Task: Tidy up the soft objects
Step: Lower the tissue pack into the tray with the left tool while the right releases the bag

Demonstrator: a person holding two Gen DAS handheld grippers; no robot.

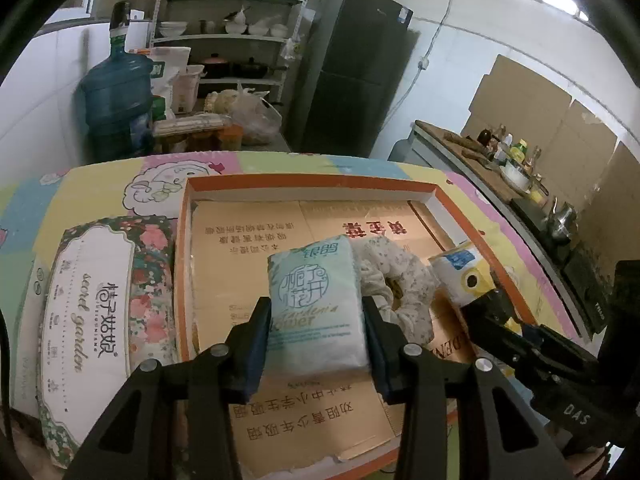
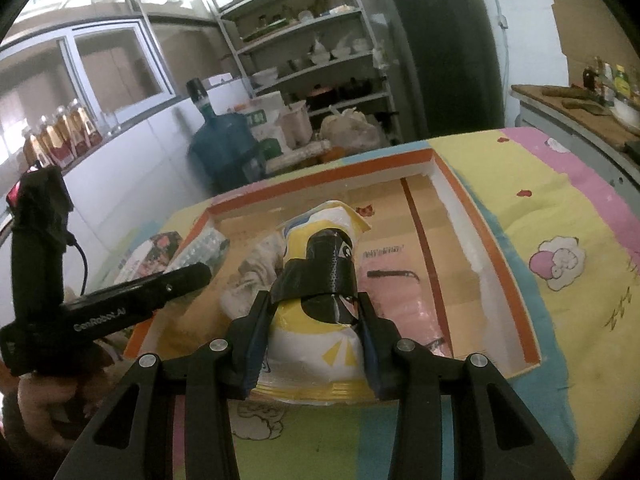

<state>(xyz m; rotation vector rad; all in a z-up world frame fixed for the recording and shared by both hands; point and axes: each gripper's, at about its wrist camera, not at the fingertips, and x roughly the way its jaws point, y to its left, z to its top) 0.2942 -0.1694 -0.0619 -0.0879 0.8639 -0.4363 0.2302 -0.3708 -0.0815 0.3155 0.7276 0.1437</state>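
My tissue pack (image 1: 316,308) looks light and squishy, so I think holding it by its two long sides is best. It is pale blue-green with writing. My left gripper (image 1: 316,312) pinches it above the orange-edged box (image 1: 182,240). My right gripper (image 2: 316,316) pinches a yellow and white paper roll pack (image 2: 320,312) there too. A flowery tissue pack (image 1: 100,304) lies outside.

floral pack (image 1: 92,320) partly cut off, shelf contents (image 2: 316,52) blurred
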